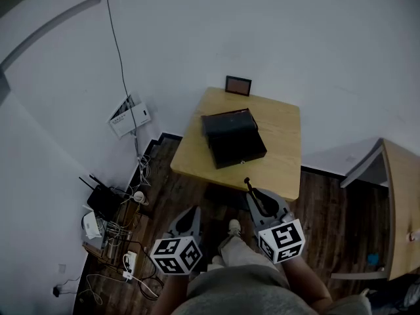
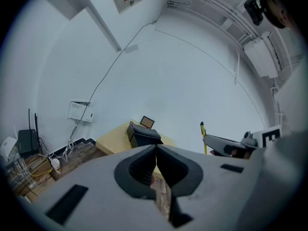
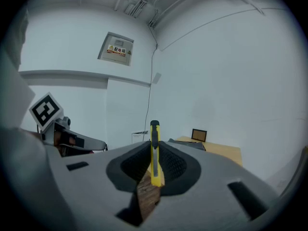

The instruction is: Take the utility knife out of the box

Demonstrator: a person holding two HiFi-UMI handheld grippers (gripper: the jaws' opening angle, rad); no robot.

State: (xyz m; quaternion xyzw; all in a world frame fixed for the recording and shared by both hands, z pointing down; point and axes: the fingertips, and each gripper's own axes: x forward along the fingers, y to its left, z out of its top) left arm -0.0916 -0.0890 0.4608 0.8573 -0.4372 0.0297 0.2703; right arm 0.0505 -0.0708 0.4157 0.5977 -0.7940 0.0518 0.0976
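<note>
The left gripper (image 1: pixel 191 214) hangs empty near the table's front edge, jaws pressed together. Ahead, the black box (image 1: pixel 233 136) sits on the wooden table (image 1: pixel 279 126). The right gripper (image 1: pixel 253 197) clamps the yellow utility knife (image 3: pixel 154 153), well clear of the box. The removal looks done; at most, setting it down remains.
</note>
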